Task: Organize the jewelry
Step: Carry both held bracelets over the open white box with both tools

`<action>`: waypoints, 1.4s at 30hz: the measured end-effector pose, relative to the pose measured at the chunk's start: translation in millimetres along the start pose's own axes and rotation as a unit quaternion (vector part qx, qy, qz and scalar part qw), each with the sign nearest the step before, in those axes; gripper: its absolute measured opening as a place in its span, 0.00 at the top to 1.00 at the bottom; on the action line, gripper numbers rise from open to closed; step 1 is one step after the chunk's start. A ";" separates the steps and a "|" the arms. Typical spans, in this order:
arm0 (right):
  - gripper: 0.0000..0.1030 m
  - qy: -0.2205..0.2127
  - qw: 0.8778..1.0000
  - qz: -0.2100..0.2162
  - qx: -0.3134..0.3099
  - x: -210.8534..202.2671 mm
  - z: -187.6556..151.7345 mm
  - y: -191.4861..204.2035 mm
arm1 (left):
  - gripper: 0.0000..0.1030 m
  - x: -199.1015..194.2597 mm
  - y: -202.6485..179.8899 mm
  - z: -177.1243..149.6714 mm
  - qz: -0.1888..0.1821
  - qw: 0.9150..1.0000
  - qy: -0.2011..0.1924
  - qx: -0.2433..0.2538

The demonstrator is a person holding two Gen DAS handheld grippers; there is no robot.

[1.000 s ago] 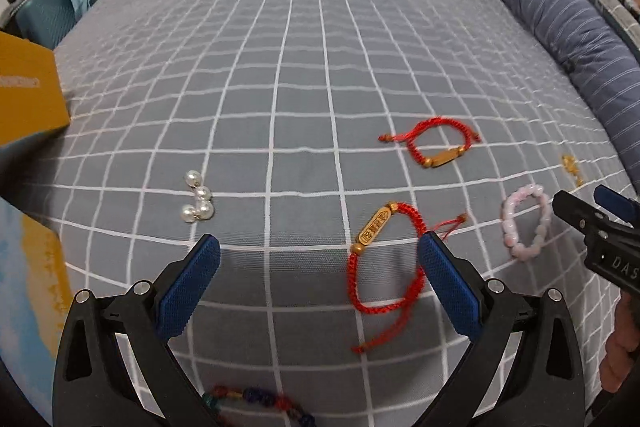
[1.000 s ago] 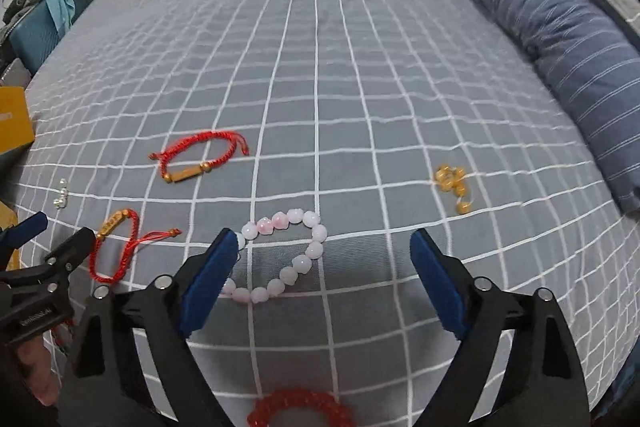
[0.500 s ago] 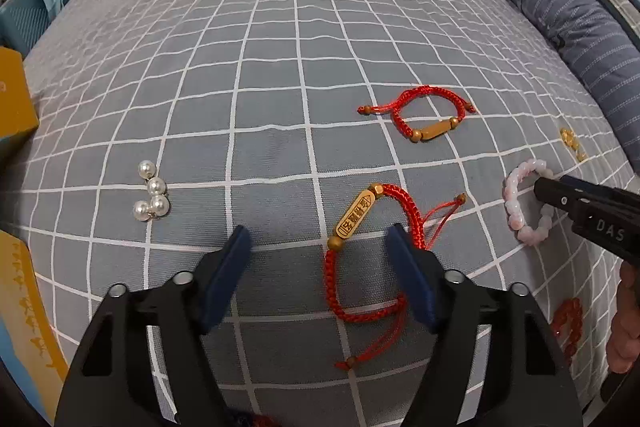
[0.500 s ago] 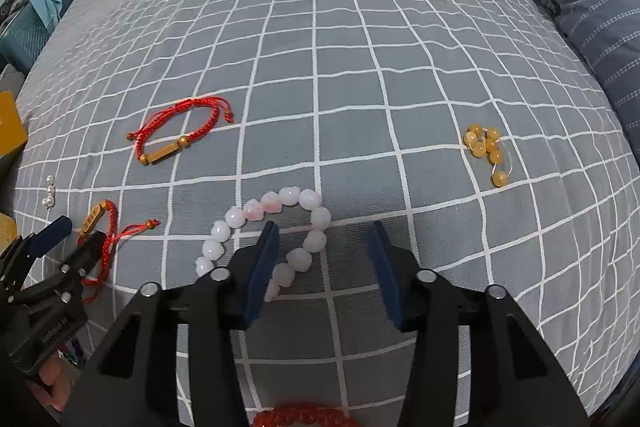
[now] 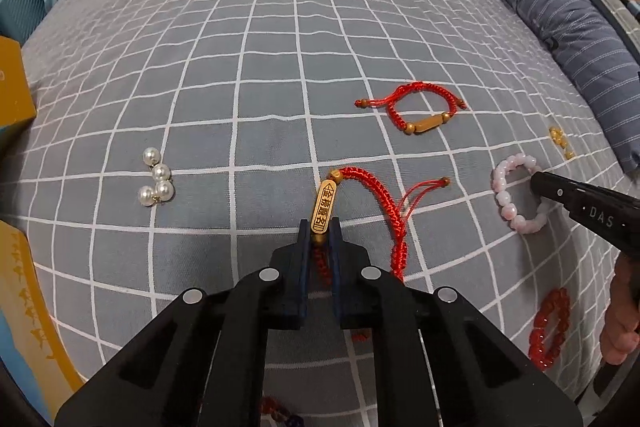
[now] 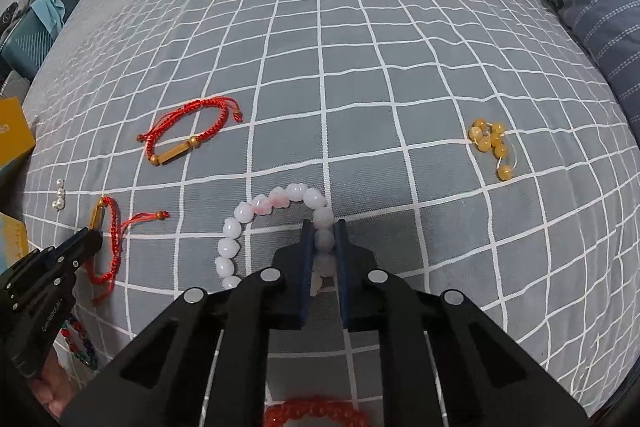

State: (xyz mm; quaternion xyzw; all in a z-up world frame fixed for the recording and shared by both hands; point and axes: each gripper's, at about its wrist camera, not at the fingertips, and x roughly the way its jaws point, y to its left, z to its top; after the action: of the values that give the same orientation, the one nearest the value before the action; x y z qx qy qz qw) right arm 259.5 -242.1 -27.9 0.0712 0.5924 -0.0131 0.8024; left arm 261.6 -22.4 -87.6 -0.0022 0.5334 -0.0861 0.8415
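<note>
Your left gripper (image 5: 319,231) is clamped on the gold plate of the red braided cord bracelet (image 5: 394,211) lying on the grey checked bedspread (image 5: 280,47). Your right gripper (image 6: 324,235) pinches the pale pink bead bracelet (image 6: 256,215) by its right side. Farther off lie a second red cord bracelet (image 6: 188,135) and loose amber beads (image 6: 490,143).

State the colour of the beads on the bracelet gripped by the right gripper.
Pale pink and whitish, seen best in the right wrist view on the bead bracelet.
</note>
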 end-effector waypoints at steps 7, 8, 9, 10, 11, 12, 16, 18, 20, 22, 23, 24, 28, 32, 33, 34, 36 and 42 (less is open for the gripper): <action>0.91 -0.010 1.000 0.006 0.001 -9.1 -1.5 1.7 | 0.92 -12.2 -0.2 -0.9 -0.009 1.000 -0.003 -0.004; 0.91 -0.011 1.000 0.007 0.001 -11.0 -1.1 2.4 | 0.92 -14.5 -0.9 -0.4 -0.011 1.000 -0.004 -0.005; 0.91 -0.013 1.000 0.008 0.001 -13.4 -0.6 3.7 | 0.92 -14.9 -2.5 0.5 -0.011 1.000 -0.005 -0.005; 0.91 -0.015 1.000 0.009 0.000 -15.8 -2.6 4.6 | 0.92 -16.7 -3.4 1.0 -0.012 1.000 -0.006 -0.004; 0.91 -0.018 1.000 0.010 -0.001 -18.7 -2.0 5.6 | 0.92 -18.0 -4.0 1.9 -0.012 1.000 -0.006 -0.004; 0.91 -0.020 1.000 0.012 -0.001 -21.4 -1.4 6.0 | 0.92 -20.3 -4.8 2.2 -0.012 1.000 -0.008 -0.004; 0.91 -0.031 0.999 0.017 -0.006 -33.1 -2.5 10.9 | 0.92 -28.3 -9.0 2.6 -0.014 1.000 -0.012 -0.001; 0.91 -0.038 0.999 0.020 -0.009 -39.4 -2.1 13.0 | 0.92 -33.3 -10.3 3.5 -0.014 1.000 -0.015 0.000; 0.91 -0.044 0.999 0.021 -0.012 -45.6 -2.0 13.5 | 0.92 -40.0 -11.0 4.0 -0.015 1.000 -0.019 -0.001; 0.91 -0.052 0.998 0.023 -0.014 -51.8 -2.8 15.5 | 0.92 -46.1 -12.1 3.9 -0.015 1.000 -0.023 0.000; 0.91 -0.057 0.998 0.022 -0.015 -55.8 -3.8 16.2 | 0.92 -50.0 -12.9 3.6 -0.015 1.000 -0.026 0.000; 0.91 -0.060 0.998 0.022 -0.016 -58.4 -5.5 16.4 | 0.92 -54.3 -13.7 3.2 -0.016 0.999 -0.030 0.000; 0.91 -0.075 0.997 0.021 -0.019 -71.3 -8.3 16.8 | 0.92 -68.6 -17.5 1.4 -0.014 0.999 -0.043 0.004; 0.91 -0.087 0.996 0.021 -0.022 -84.0 -10.9 17.5 | 0.92 -84.3 -19.4 -1.9 -0.012 0.998 -0.056 0.005; 0.91 -0.090 0.996 0.020 -0.022 -87.5 -12.1 17.8 | 0.92 -87.8 -19.4 -2.8 -0.012 0.998 -0.059 0.004; 0.91 -0.093 0.995 0.020 -0.022 -91.1 -13.7 17.9 | 0.92 -92.1 -19.4 -4.1 -0.010 0.998 -0.063 0.004; 0.91 -0.099 0.995 0.018 -0.024 -96.2 -18.6 20.0 | 0.92 -99.7 -18.1 -6.7 -0.008 0.998 -0.069 0.005; 0.91 -0.117 0.993 0.019 -0.028 -116.9 -34.9 24.6 | 0.92 -124.4 -18.8 -15.8 -0.003 0.996 -0.086 0.005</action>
State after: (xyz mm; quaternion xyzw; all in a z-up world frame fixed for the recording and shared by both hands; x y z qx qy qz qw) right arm 194.1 -220.7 75.9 0.0574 0.4933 0.0104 0.8679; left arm 193.0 -21.2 19.0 -0.0071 0.4585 -0.0902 0.8841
